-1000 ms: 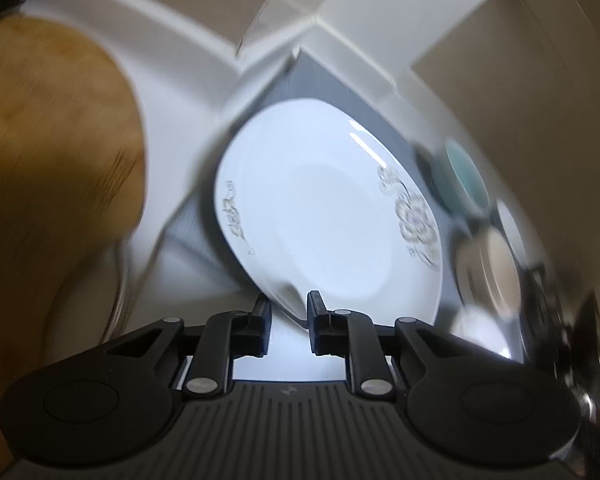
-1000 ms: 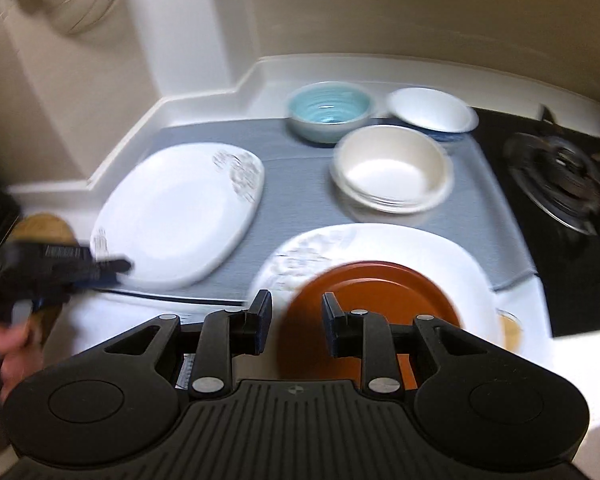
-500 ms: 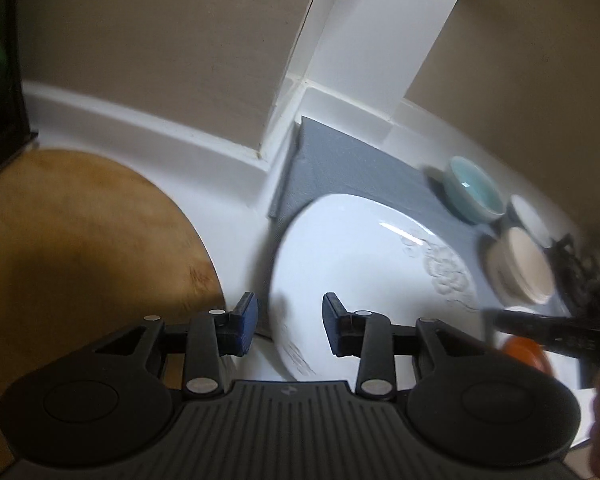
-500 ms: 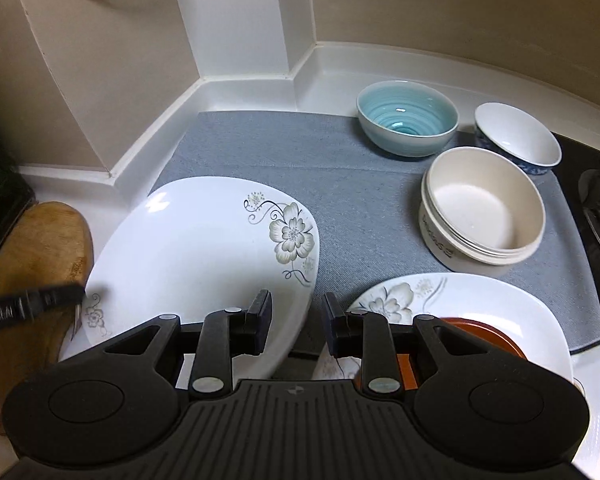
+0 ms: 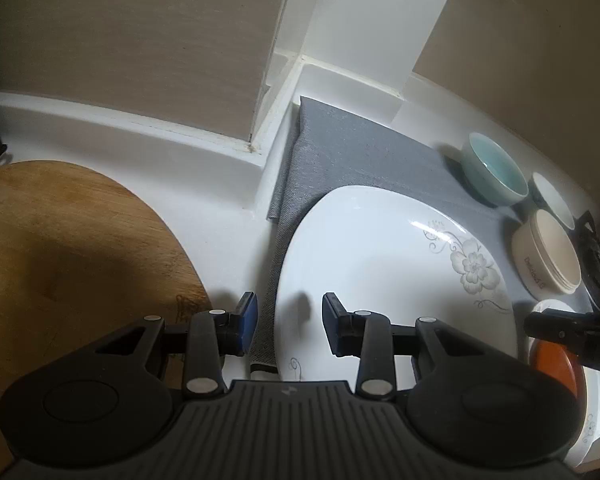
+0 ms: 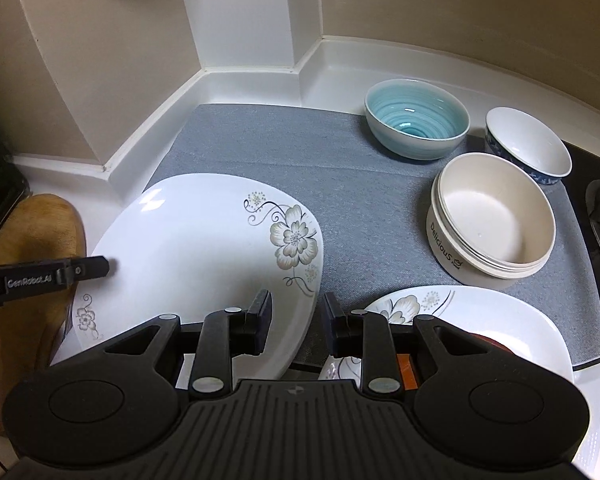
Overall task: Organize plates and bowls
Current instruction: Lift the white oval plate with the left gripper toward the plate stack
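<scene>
A white square plate with grey flowers lies on the grey mat at its left end. My left gripper is open and empty over the plate's near left rim; its finger shows in the right wrist view. My right gripper is open and empty between that plate and a second flowered plate that carries an orange-brown plate. A teal bowl, a blue-and-white bowl and cream stacked bowls stand at the back right.
A round wooden board lies on the white counter left of the mat. The white wall corner rises behind the mat. A black gas stove borders the mat on the right.
My left gripper let go of the flowered plate, which now lies flat on the mat, and opened wider. My right gripper swung left and back from the orange-brown plate.
</scene>
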Available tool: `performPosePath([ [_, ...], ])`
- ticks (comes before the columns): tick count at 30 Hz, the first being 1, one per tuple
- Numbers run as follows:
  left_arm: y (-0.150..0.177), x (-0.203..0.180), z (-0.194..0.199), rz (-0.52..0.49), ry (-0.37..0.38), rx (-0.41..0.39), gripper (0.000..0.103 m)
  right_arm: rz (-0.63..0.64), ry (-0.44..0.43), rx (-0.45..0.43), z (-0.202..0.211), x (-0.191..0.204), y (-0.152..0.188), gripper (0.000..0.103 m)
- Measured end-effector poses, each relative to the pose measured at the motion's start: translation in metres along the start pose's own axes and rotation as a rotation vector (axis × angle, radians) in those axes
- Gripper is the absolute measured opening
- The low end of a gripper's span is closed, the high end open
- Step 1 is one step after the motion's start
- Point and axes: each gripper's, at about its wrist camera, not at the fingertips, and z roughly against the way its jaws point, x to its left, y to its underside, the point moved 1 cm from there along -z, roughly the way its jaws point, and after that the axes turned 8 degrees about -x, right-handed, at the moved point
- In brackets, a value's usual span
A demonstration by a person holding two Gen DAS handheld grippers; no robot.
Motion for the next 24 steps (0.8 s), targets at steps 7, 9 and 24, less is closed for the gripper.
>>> performPosePath([
  [7,0.001,-0.005,-0.007,-0.023,0.001,0.015,0.035,-0.005,0.010,-0.001,0.003,-0.002,0.001,0.029],
  [9,0.001,-0.006,-0.008,-0.027,0.002,0.018,0.034,-0.010,0.015,-0.001,0.004,-0.003,0.002,0.029],
  [24,0.003,-0.004,-0.009,-0.051,-0.002,0.028,0.020,-0.016,0.030,0.004,0.010,-0.009,0.007,0.029],
])
